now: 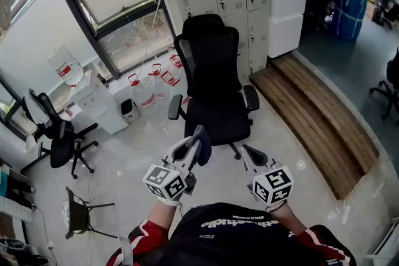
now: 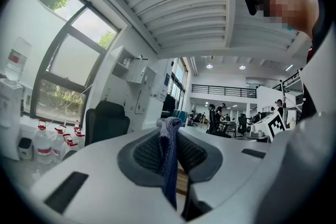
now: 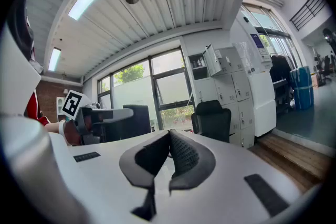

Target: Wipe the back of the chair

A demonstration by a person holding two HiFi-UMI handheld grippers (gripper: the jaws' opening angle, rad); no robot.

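Black chair point(image 1: 215, 81) dead ahead, seat facing us, so the rear of its backrest is hidden from every view. Both grippers sit low, side by side, aimed at it and well short of it. Left gripper point(image 1: 194, 141) is clamped on a blue-grey cloth point(image 1: 204, 149). Right gripper point(image 1: 247, 152) has its jaws pressed together, nothing between.

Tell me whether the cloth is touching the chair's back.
Apart. The head view shows the cloth, pinched in the left gripper, short of the chair back, with the seat between them.
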